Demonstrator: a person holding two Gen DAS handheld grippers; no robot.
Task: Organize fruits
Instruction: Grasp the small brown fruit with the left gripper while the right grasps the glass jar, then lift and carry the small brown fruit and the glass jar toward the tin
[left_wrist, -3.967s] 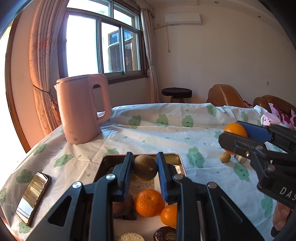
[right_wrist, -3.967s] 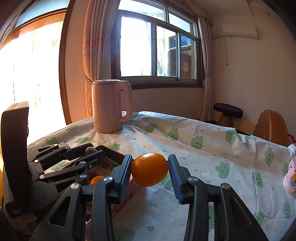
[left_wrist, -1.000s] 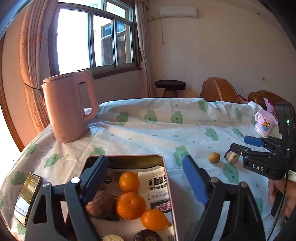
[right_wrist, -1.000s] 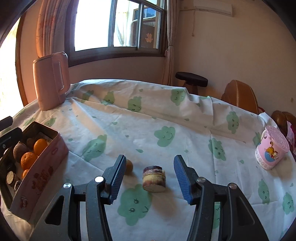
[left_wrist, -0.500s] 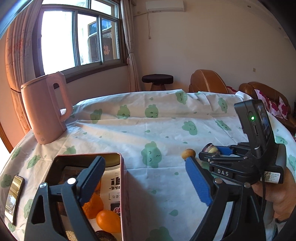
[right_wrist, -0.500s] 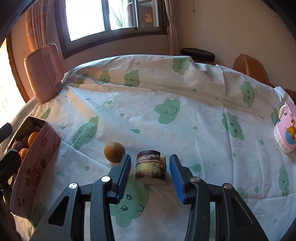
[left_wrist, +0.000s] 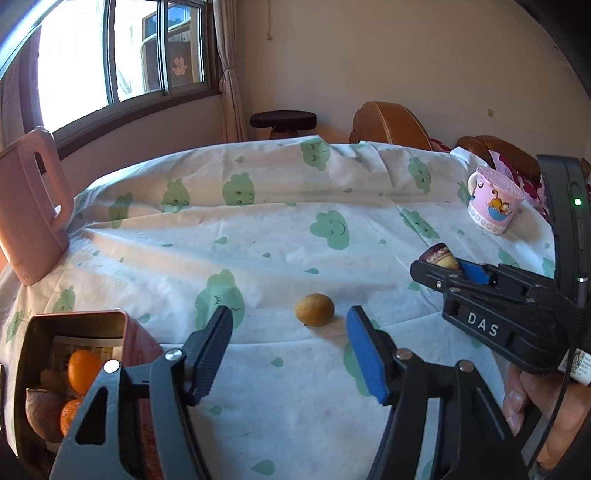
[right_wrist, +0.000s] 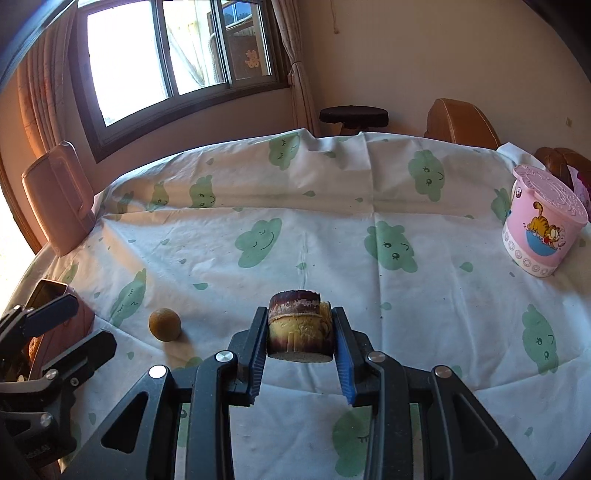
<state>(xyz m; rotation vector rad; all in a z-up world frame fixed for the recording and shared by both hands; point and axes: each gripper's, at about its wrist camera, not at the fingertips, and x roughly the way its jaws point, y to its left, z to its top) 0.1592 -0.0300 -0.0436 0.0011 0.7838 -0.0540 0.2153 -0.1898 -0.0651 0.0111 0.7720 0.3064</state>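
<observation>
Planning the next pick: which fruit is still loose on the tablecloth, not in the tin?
The small round brownish-yellow fruit, alone on the cloth just ahead of the left gripper. The oranges already sit inside the pink tin.

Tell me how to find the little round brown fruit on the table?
Start at the tablecloth with green clouds. Near its front edge, the small round fruit lies alone, just beyond the left gripper, whose jaws are closing. Unlike the oranges in the tin, it's dull yellow-brown and loose.
</observation>
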